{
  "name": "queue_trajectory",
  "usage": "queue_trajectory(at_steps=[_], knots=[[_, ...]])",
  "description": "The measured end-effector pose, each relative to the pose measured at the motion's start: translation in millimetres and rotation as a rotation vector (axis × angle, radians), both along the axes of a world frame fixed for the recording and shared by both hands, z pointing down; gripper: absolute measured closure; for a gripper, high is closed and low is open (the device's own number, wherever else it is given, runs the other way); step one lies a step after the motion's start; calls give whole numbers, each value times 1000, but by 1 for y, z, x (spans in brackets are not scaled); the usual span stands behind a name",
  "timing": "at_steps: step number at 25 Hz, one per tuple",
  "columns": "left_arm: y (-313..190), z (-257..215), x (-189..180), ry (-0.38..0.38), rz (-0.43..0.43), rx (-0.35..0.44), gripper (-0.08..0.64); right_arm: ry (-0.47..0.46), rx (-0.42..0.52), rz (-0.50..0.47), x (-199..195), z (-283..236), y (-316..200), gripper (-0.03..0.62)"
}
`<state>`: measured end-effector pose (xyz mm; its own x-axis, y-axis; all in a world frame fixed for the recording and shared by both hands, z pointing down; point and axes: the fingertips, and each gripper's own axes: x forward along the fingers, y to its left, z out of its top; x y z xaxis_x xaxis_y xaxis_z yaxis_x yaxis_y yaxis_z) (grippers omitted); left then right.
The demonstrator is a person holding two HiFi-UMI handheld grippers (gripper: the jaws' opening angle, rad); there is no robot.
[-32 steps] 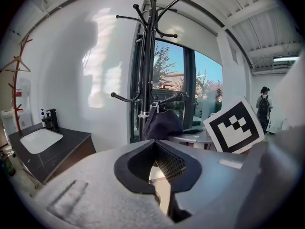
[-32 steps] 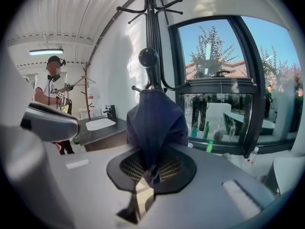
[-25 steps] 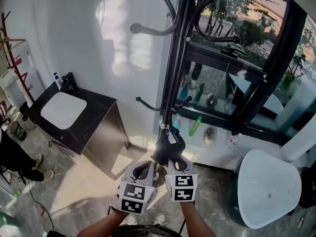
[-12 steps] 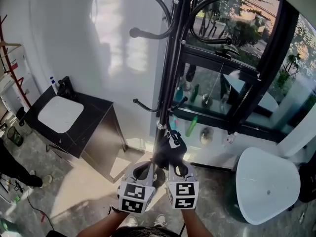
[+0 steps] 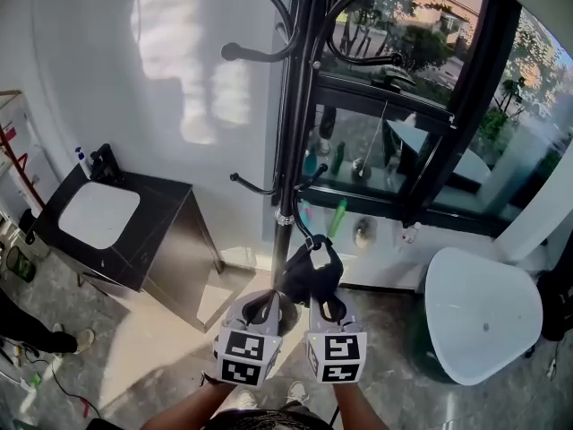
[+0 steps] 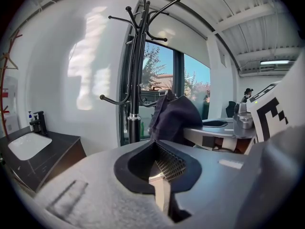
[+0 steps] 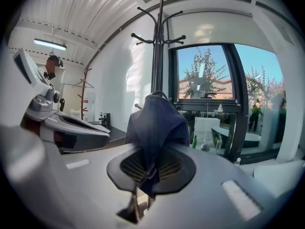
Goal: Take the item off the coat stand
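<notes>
A dark navy cloth item (image 5: 309, 276) hangs just below and in front of the black coat stand (image 5: 288, 133), near its lowest hooks. A thin loop rises from its top toward the pole; I cannot tell whether it still rests on a hook. My right gripper (image 5: 324, 305) is shut on the cloth item (image 7: 155, 123), whose lower edge is pinched between the right gripper's (image 7: 147, 173) pads. My left gripper (image 5: 261, 312) sits beside it, shut with nothing between its pads. In the left gripper view (image 6: 159, 168) the cloth item (image 6: 174, 120) hangs to the right of the stand (image 6: 136, 80).
A black cabinet with a white basin (image 5: 98, 215) stands to the left against the white wall. A white rounded tub (image 5: 483, 312) is at the right. Behind the stand is a black-framed window (image 5: 407, 115) with bottles (image 5: 337, 218) on its sill. A person's leg (image 5: 22, 325) shows far left.
Both grippers and the cloth item have shifted slightly down and right, away from the pole's silver ring. The right gripper stays shut on the item.
</notes>
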<state>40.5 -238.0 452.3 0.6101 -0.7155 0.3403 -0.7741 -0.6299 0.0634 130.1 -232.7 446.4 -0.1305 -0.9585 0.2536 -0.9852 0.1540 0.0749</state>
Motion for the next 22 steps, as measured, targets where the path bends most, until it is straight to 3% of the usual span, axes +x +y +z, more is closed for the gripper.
queue_trajectory(at_steps=[22], knots=[[21,-4,-5,37,119,19,558,-21,-6,150,1,4,59,574]])
